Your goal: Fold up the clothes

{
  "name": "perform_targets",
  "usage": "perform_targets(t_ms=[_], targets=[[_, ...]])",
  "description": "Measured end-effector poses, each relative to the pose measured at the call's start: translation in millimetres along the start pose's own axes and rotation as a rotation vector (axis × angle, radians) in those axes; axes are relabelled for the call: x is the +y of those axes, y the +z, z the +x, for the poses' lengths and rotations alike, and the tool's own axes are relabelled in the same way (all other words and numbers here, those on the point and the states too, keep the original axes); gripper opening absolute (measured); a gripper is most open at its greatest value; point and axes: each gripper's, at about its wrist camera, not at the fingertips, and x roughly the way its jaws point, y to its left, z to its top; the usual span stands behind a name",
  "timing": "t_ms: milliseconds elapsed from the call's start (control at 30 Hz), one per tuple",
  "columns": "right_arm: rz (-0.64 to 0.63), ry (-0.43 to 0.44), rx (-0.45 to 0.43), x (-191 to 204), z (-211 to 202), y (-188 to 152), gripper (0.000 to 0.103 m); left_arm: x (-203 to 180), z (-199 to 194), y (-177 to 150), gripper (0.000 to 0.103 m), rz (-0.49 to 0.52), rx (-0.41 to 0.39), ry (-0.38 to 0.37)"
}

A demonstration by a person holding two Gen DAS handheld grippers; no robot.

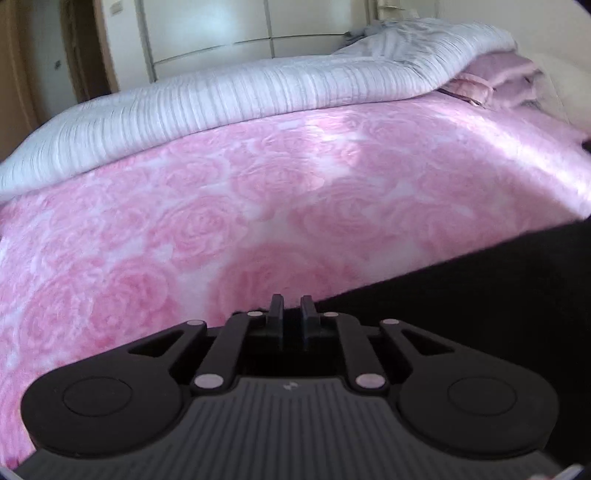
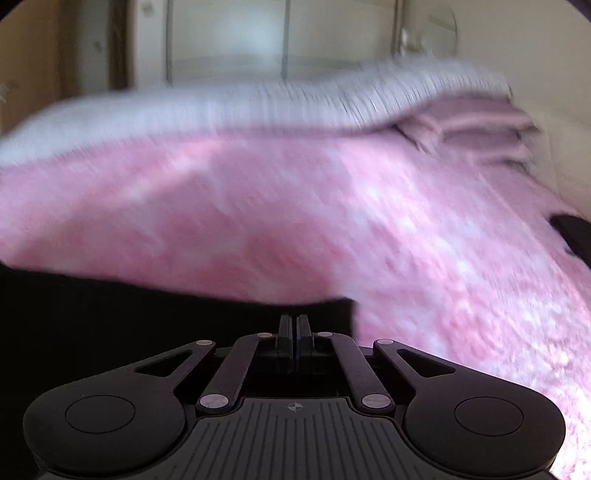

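A black garment point(image 1: 461, 295) lies on a pink rose-patterned blanket point(image 1: 258, 203) and fills the lower right of the left wrist view. Its edge runs straight up to my left gripper point(image 1: 291, 306), whose fingers stand a narrow slit apart and pinch that edge. In the blurred right wrist view the same black garment point(image 2: 147, 314) covers the lower left, with a corner just right of the fingers. My right gripper point(image 2: 295, 323) has its fingers pressed together on the cloth just inside its far edge. The pink blanket point(image 2: 406, 240) spreads beyond.
A white ribbed duvet point(image 1: 221, 99) is bunched along the far side of the bed, with pink pillows point(image 1: 498, 81) at the far right. Pale wardrobe doors point(image 1: 221, 29) stand behind. A dark object point(image 2: 574, 232) pokes in at the right edge.
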Motion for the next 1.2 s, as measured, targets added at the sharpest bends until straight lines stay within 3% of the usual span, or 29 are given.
perform_targets(t_ms=[133,233,367,467,533,767,1200], targets=[[0.16,0.019,0.017,-11,-14,7,0.0,-8,-24,16,0.01,-0.015,0.022,0.038],[0.192,0.061,-0.004,-1,-49,2,0.0,-18,-69,12,0.018,-0.101,-0.001,-0.035],[0.215,0.15,-0.01,19,-98,-28,0.0,-39,-119,-17,0.018,-0.146,0.02,-0.142],[0.175,0.133,0.014,36,-123,-61,0.001,-56,-128,-49,0.021,-0.128,0.105,-0.107],[0.144,0.107,0.036,41,-127,-74,0.0,-60,-130,-69,0.022,-0.123,0.083,-0.081],[0.13,0.018,0.062,49,-143,-77,0.001,-63,-151,-58,0.027,-0.117,0.149,0.029],[0.095,-0.075,0.03,53,-155,-91,0.007,-61,-175,-69,0.028,-0.103,0.122,0.045]])
